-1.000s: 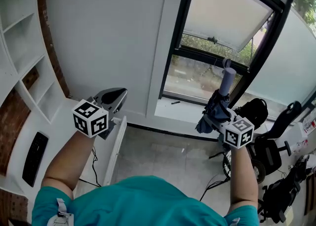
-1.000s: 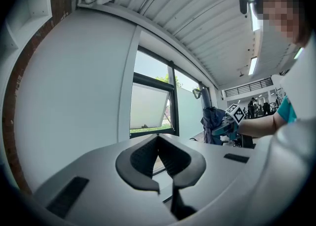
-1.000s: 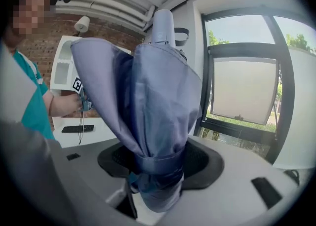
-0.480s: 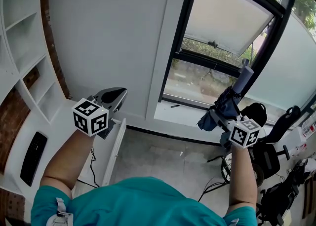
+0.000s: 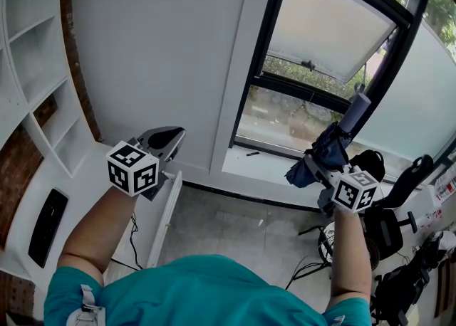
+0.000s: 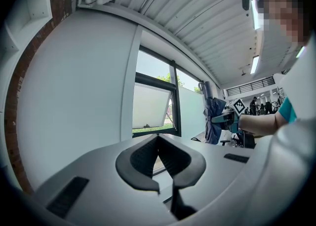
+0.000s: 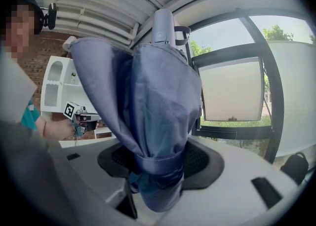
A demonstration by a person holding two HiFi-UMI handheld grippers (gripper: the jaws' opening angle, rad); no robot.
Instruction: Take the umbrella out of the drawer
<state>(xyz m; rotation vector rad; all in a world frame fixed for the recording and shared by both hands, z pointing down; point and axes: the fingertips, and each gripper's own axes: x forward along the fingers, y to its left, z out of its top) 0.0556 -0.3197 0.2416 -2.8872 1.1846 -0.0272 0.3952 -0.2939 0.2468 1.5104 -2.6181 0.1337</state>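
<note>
A folded blue umbrella (image 5: 325, 149) with a grey handle (image 5: 357, 109) stands tilted up and to the right in front of the window. My right gripper (image 5: 318, 166) is shut on its strapped lower end. In the right gripper view the umbrella (image 7: 153, 106) fills the middle, its strapped end held between the black pads (image 7: 200, 163). My left gripper (image 5: 166, 137) hangs over the white desk's edge, level, jaws shut on nothing. The left gripper view shows its pads (image 6: 143, 158) meeting at the tips, with the umbrella (image 6: 214, 121) far off to the right. A white drawer front (image 5: 166, 212) stands out below the left gripper.
White shelves (image 5: 28, 68) line the left wall above the white desk (image 5: 78, 175), where a flat black device (image 5: 44, 228) lies. A tilted-open window (image 5: 328, 29) is ahead. Black chairs (image 5: 399, 203) and bags crowd the floor at right.
My right gripper has risen and shifted right with the umbrella, whose handle now leans further right. The left gripper has stayed in place.
</note>
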